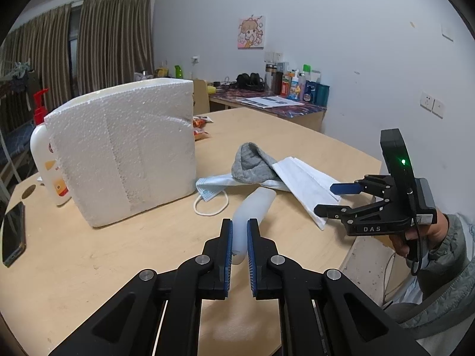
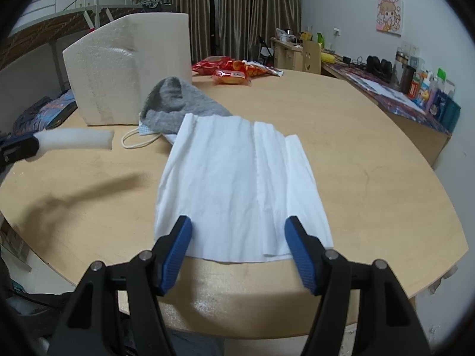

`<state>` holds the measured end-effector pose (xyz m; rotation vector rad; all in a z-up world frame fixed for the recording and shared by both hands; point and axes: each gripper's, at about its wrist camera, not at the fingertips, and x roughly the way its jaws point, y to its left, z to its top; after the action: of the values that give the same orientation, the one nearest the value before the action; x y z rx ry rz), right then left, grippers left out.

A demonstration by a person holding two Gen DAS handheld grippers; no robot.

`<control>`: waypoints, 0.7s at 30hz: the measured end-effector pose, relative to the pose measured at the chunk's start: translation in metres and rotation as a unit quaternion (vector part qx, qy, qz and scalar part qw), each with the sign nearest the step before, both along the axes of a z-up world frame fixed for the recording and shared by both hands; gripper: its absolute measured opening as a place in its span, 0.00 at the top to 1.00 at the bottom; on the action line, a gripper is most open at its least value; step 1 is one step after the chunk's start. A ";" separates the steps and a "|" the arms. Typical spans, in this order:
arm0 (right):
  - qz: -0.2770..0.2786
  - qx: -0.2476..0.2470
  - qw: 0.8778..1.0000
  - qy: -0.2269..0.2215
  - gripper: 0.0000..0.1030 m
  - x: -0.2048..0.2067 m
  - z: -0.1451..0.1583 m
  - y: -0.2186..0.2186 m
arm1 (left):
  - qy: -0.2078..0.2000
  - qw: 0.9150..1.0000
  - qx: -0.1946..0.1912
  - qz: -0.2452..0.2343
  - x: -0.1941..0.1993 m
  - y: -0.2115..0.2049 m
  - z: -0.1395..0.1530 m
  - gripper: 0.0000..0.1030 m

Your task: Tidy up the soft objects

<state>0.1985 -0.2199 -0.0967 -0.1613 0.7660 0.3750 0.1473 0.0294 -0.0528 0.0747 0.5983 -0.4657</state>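
My left gripper (image 1: 240,228) is shut on a white foam tube (image 1: 252,207) and holds it just above the table; the tube also shows in the right wrist view (image 2: 75,138). My right gripper (image 2: 237,222) is open, its fingers straddling the near edge of a white tissue sheet (image 2: 237,175) that lies flat at the table's edge; it also shows in the left wrist view (image 1: 326,198). A grey sock (image 2: 178,101) lies on the tissue's far end and on a blue face mask (image 1: 210,188).
A large white styrofoam block (image 1: 124,148) stands on the round wooden table (image 2: 371,163). A lotion pump bottle (image 1: 47,163) and a phone (image 1: 13,234) are left of it. Red snack bags (image 2: 234,69) lie behind. A cluttered side desk (image 1: 267,101) lines the wall.
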 end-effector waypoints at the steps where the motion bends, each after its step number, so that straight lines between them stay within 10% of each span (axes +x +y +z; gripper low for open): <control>1: 0.000 0.001 1.000 -0.001 0.35 0.000 0.000 0.000 | -0.001 1.000 0.000 0.000 0.000 -0.001 0.000 0.90; 3: -0.005 0.000 1.000 -0.001 0.94 -0.001 0.003 -0.002 | -0.004 1.000 0.000 0.001 -0.002 -0.001 0.001 0.90; 21: 0.012 0.082 0.991 -0.108 0.97 -0.025 0.080 -0.021 | -0.047 0.999 -0.004 0.020 -0.021 0.005 0.032 0.90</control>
<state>0.1738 -0.2414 -0.0163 -0.0559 0.5167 0.4331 0.1266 0.0348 -0.0206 0.0774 0.5056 -0.4239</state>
